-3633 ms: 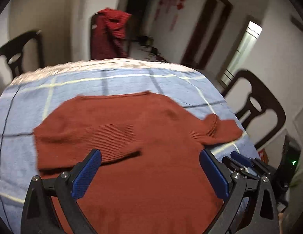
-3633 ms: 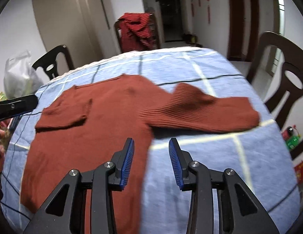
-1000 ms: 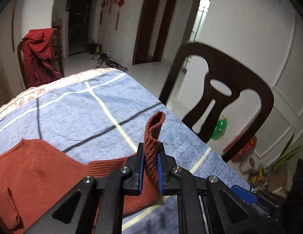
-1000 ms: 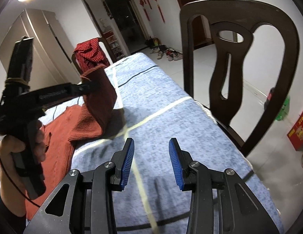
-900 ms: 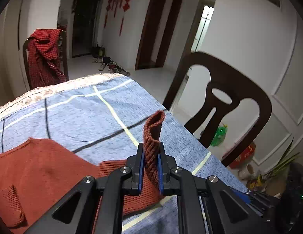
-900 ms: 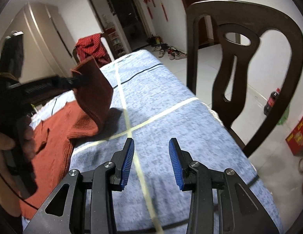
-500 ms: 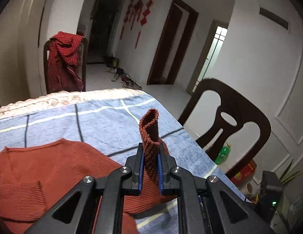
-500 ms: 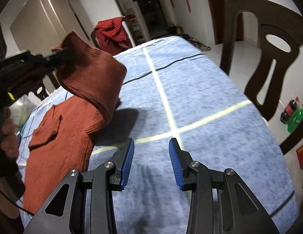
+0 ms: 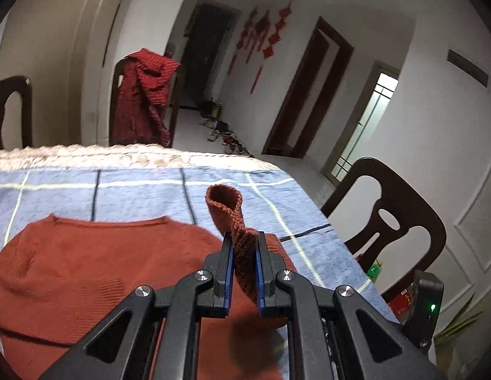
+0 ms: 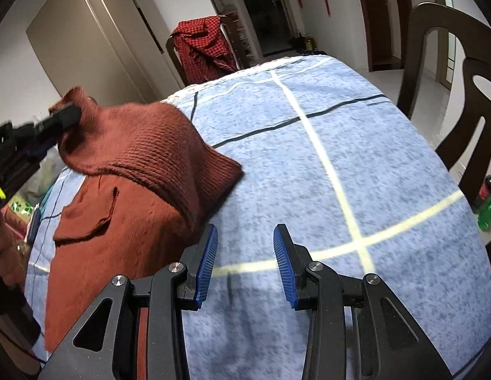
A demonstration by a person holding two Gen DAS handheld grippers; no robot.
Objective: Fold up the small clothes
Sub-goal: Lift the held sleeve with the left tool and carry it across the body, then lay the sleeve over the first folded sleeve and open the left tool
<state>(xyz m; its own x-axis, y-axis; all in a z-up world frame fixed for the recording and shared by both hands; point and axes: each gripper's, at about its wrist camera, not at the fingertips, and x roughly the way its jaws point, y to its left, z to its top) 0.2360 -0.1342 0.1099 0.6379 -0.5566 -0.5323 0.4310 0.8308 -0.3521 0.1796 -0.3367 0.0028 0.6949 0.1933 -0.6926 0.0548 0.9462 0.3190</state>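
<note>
My left gripper [image 9: 244,264] pinches the sweater [image 9: 87,262] by its cuff [image 9: 226,209]; right gripper [image 10: 245,261] spread, empty. Knit looks soft, limp: grip edges.

a blue checked tablecloth [image 10: 356,164] covers the table; 1 rust-red sweater [image 9: 87,262] lies on it, seemingly flat.

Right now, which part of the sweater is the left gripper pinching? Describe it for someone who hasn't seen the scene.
On the blue checked tablecloth lies a rust-red knit sweater. The left gripper holds its ribbed sleeve cuff, lifted clear of the cloth; the other sleeve lies folded flat on the body.
</note>
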